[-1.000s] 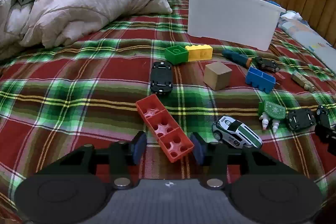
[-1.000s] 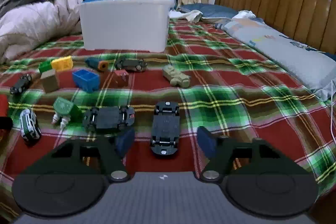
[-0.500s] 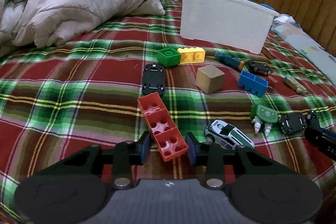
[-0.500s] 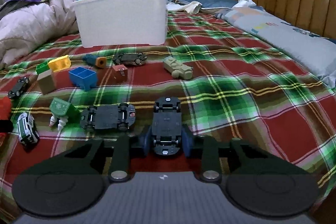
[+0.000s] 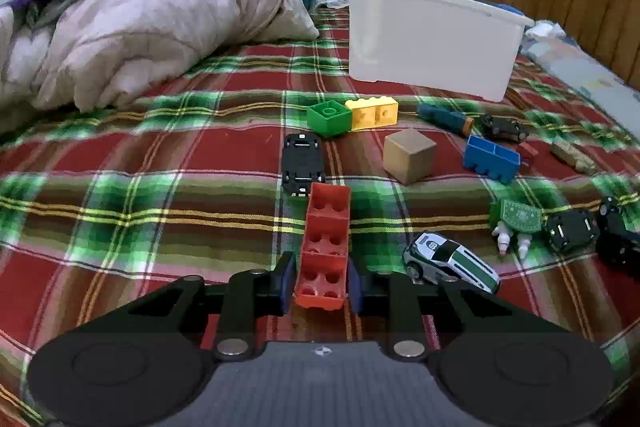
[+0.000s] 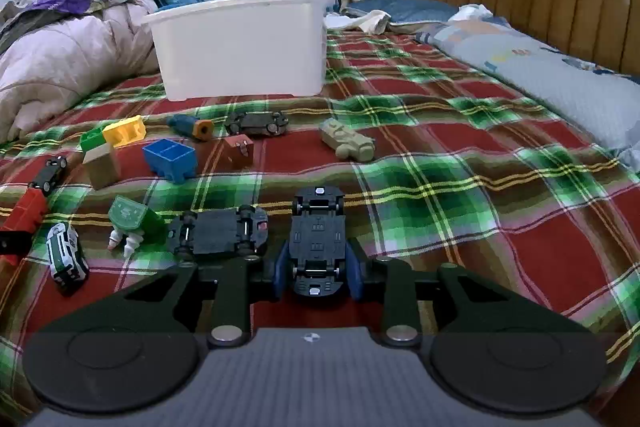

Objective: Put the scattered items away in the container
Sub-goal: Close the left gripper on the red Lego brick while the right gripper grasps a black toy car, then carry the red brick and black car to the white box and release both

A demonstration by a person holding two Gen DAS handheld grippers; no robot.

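On the plaid bed (image 5: 160, 163), the left gripper (image 5: 319, 281) is clamped on a long red brick (image 5: 325, 247) (hollow side up). The right gripper (image 6: 316, 269) is clamped on an upturned black car (image 6: 317, 239). The white container (image 6: 244, 45) stands at eleven o'clock.

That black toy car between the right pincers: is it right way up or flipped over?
Flipped over. The black toy car shows its flat underside and axles, wheels up, in the right gripper.

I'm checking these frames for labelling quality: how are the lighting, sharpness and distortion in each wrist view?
Left wrist view: even indoor light, no glare; the long red building block in the left gripper is sharp, and fisheye bends the white plastic bin. Right wrist view: the upturned black toy car in the right gripper is crisp; corners vignette black.
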